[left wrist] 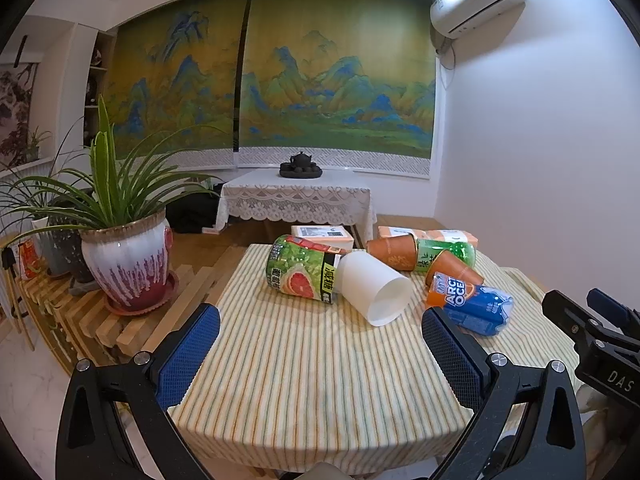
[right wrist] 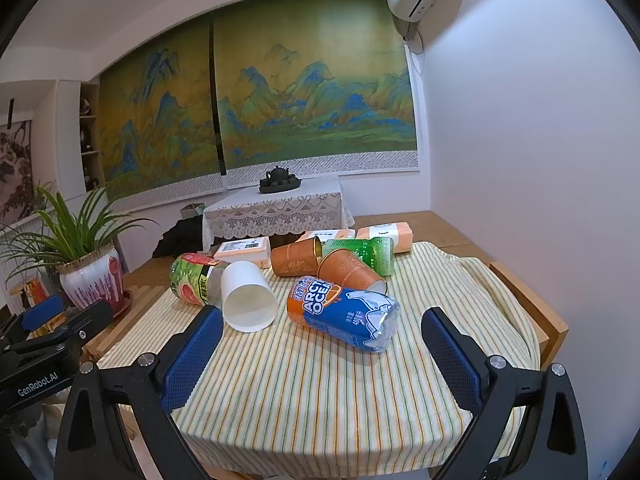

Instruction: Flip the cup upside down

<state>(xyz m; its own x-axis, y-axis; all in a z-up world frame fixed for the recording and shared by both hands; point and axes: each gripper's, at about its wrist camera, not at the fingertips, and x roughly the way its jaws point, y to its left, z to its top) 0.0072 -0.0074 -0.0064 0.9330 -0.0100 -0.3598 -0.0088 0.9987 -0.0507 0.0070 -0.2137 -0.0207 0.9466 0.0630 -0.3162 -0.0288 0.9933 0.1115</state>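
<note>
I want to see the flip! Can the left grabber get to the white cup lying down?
Probably yes. The left gripper is open and the striped cloth between it and the white cup is bare, though a grapefruit bottle touches the cup's far end.

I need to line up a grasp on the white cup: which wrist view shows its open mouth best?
The right wrist view: the white cup lies on its side with its mouth facing the camera, so the rim and inside show. In the left wrist view the white cup shows mostly its side wall, mouth angled right.
</note>
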